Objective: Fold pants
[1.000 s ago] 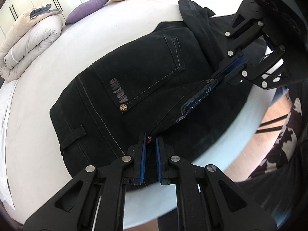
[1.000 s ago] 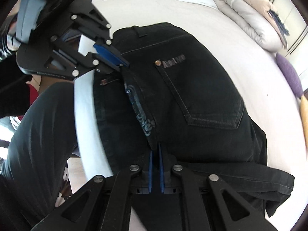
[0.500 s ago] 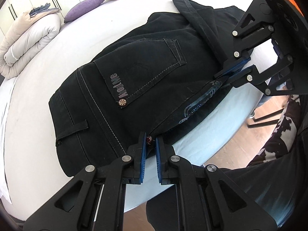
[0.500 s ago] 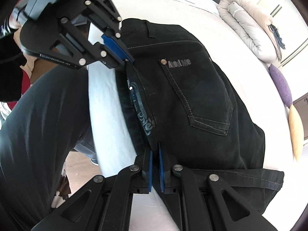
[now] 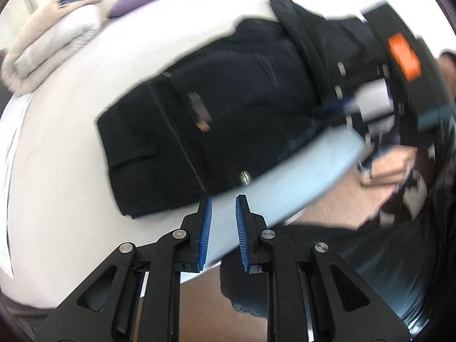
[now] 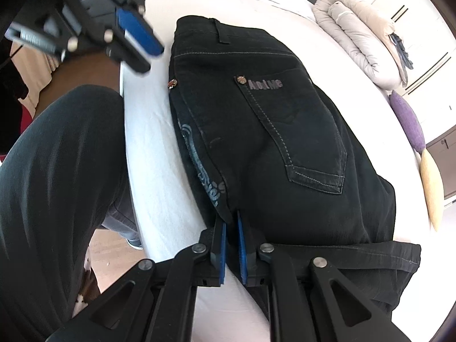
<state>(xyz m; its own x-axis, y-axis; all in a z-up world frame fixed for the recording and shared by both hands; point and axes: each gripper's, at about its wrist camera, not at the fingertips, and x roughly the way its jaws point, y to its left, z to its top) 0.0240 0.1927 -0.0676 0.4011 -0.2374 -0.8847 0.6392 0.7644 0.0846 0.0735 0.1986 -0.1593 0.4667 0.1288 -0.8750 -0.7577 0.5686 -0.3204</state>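
Black folded pants [image 6: 285, 142] lie near the bed's front edge with a back pocket facing up, and look blurred in the left wrist view [image 5: 228, 108]. My left gripper [image 5: 223, 199] hangs just off the waistband corner, its jaws opening with only bedsheet between them; the right wrist view shows it raised at the top left [image 6: 154, 54]. My right gripper [image 6: 231, 216] is at the pants' folded near edge. Its jaws are opening, with the fabric's edge at the tips and light sheet showing between the pads. The left wrist view shows it only as a blur [image 5: 336, 111].
The white bed [image 6: 151, 156] carries a rolled beige duvet [image 6: 359, 37], a purple pillow [image 6: 407, 119] and a yellow pillow [image 6: 431, 185] at its far side. A person's dark trouser leg [image 6: 57, 185] stands against the bed's edge, over wooden floor.
The left gripper let go of the waistband corner, opened and drew back and up from the pants. The pants settled flat on the bed. The right gripper's jaws parted slightly at the folded edge.
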